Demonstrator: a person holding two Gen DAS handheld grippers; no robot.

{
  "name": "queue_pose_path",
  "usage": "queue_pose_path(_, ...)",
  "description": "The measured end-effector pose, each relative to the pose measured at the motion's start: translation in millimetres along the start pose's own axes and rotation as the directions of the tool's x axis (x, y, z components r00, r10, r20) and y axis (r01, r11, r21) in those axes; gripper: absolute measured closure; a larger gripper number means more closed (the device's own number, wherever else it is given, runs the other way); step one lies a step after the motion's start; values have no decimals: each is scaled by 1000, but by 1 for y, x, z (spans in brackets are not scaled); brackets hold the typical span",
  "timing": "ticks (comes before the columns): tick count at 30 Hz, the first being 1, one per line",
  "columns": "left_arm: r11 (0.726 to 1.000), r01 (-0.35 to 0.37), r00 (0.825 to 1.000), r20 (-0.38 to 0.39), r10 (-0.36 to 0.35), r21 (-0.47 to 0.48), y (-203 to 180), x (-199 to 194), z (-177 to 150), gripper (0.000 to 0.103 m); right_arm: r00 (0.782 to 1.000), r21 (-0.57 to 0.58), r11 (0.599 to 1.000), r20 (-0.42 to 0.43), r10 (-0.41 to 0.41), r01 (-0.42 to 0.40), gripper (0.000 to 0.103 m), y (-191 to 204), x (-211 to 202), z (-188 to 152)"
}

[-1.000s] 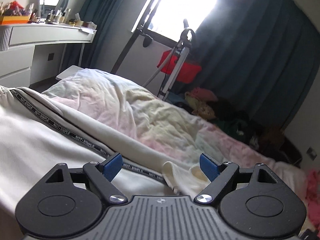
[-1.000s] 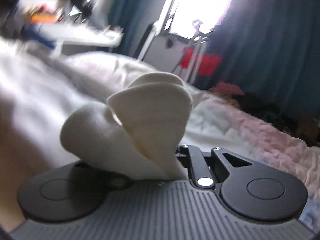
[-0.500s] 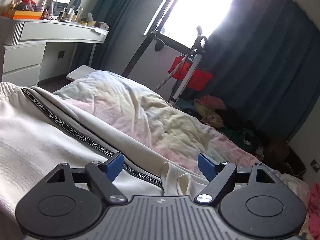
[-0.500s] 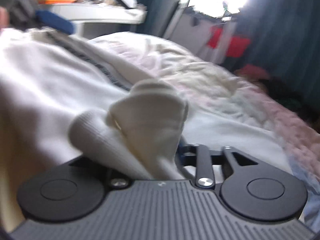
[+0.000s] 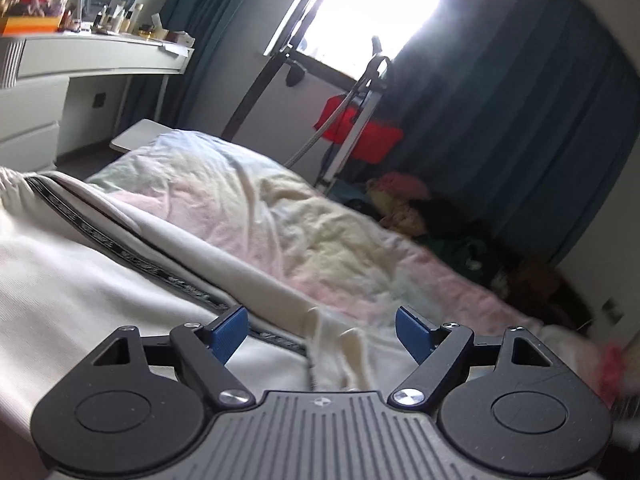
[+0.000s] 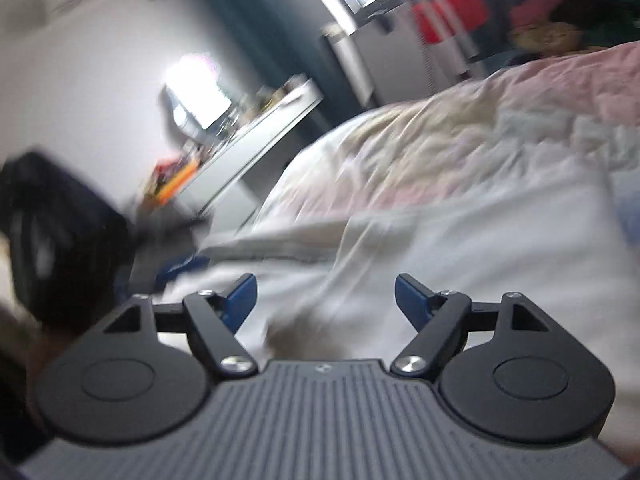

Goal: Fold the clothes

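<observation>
- We take the bed's pastel quilt [image 5: 304, 236] as our landmark; the cream trousers [image 5: 80, 280] with the dark lettered side stripe [image 5: 132, 256] lie flat on the near side of it, the stripe running back toward the white dresser [image 5: 80, 68].
- Our left gripper [image 5: 322, 330] is released, blue pads wide apart, holding nothing; a puckered cream cuff [image 5: 340, 344] rests between the pads and just past them, touching neither as far as we can tell.
- Our right gripper [image 6: 325, 296] is likewise spread and empty, poised over pale cloth [image 6: 460, 264] in front of the quilt; that view is tilted and blurred, so we cannot say which part of the garment this is.
- We judge the fold only partly made: the trousers look laid out lengthwise with one doubled edge along the stripe.
- Left for us: gather the cuff end, carry it toward the waistband, and smooth the pile.
</observation>
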State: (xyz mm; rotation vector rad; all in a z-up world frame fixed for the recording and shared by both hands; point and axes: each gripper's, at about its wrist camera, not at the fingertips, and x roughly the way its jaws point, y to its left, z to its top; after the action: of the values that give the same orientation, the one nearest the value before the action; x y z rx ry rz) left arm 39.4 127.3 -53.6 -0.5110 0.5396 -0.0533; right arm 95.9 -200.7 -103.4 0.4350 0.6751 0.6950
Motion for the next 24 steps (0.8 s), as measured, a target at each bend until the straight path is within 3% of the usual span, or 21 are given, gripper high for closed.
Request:
queue_pose_path(3, 1000, 0, 1000, -27, 0, 3, 2, 6, 0, 21, 990, -46, 994, -88, -106, 103, 33, 6, 39, 22)
queue_pose_path(5, 1000, 0, 999, -46, 1, 5, 3, 10, 0, 21, 983, -77, 990, -136, -126, 117, 35, 11, 69, 29)
queue_pose_path(8, 999, -7, 997, -74, 10, 39, 3, 20, -6, 21, 967, -131, 981, -194, -167, 143, 45, 19, 105, 31)
queue_pose_path(9, 999, -10, 997, -77, 14, 51, 4, 23, -8, 21, 959, -153, 974, -204, -198, 168, 51, 20, 116, 31)
queue_pose_path(12, 998, 11, 995, -98, -5, 69, 4, 33, -12, 21, 942, -122, 966, -220, -252, 230, 84, 11, 136, 28)
queue_pose_path(13, 997, 32, 994, -108, -25, 65, 5, 37, -13, 21, 943, -110, 964, -207, -261, 242, 91, 7, 137, 26)
queue_pose_path(16, 993, 96, 984, -157, -84, 73, 0, 50, -17, 21, 972, -60, 978, -114, -206, 200, 94, -4, 116, 24)
queue_pose_path(18, 984, 165, 971, -187, -151, 60, -5, 57, -23, 22, 979, -70, 979, -43, -197, 194, 94, -7, 91, 25)
queue_pose_path(21, 957, 284, 940, -216, -265, 60, -16, 62, -33, 21, 984, -61, 984, 60, -165, 168, 94, -12, 53, 31)
queue_pose_path(24, 911, 390, 901, -258, -348, 133, -38, 66, -45, 20, 985, 21, 995, 140, -96, 94, 94, -22, 29, 41)
